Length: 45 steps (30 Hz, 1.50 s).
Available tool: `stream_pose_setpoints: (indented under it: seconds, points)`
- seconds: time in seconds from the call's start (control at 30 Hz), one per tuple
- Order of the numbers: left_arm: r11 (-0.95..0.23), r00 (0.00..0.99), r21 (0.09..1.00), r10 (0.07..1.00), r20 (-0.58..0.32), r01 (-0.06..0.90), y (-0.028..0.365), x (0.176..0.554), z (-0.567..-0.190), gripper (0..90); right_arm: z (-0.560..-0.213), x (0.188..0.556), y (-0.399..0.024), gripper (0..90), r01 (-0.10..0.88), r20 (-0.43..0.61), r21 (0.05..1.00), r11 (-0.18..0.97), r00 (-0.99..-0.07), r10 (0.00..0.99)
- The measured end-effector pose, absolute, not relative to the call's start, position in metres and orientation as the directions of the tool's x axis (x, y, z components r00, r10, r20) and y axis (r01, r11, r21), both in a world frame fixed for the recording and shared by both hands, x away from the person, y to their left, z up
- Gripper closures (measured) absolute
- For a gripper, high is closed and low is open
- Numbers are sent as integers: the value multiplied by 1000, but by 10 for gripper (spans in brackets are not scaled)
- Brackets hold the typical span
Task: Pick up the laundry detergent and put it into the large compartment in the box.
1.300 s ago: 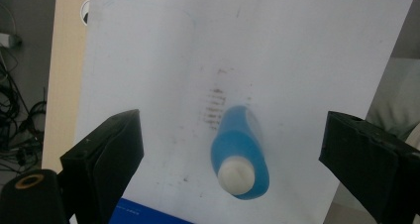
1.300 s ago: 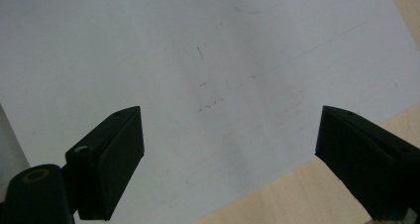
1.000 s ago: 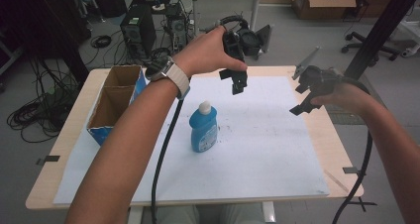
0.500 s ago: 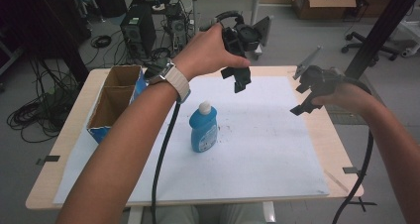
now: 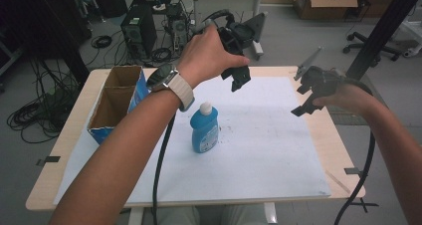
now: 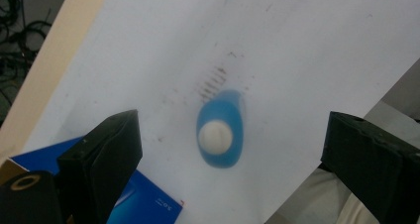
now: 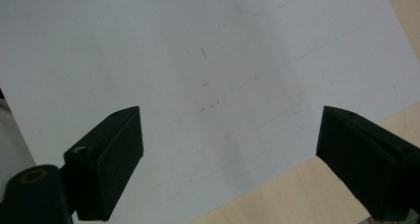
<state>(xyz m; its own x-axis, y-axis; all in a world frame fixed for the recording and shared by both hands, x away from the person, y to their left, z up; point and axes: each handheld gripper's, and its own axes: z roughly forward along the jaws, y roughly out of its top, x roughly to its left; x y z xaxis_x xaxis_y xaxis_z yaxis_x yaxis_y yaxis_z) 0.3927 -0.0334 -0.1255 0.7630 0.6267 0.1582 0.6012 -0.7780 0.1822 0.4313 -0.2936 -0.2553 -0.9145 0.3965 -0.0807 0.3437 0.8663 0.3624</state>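
The left gripper (image 6: 233,149) is hovering with jaws spread wide, the blue white-capped bottle (image 6: 221,130) lying between them below; the right gripper (image 7: 230,154) is gaping empty over the white sheet (image 7: 198,60).

No lettering is legible; the blue bottle (image 5: 204,131) label stays unreadable.

The table (image 5: 298,70) is seen from above and behind, while the white sheet (image 6: 307,50) is viewed closely, downward, by both gripper cameras.
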Motion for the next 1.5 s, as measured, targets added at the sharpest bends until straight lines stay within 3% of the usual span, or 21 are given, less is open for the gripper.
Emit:
stream_pose_setpoints:
  seconds: [0.57, 1.5]
  points:
    - [-728, 715, 175, 685, 140, 663, -15, 393, -140, 86, -255, 431, -294, 110, 347, -80, 361, 866, -913, 399]
    - [-714, 717, 154, 696, 51, 683, 7, 407, -191, 74, -257, 433, -287, 112, 345, -72, 354, 869, -917, 393]
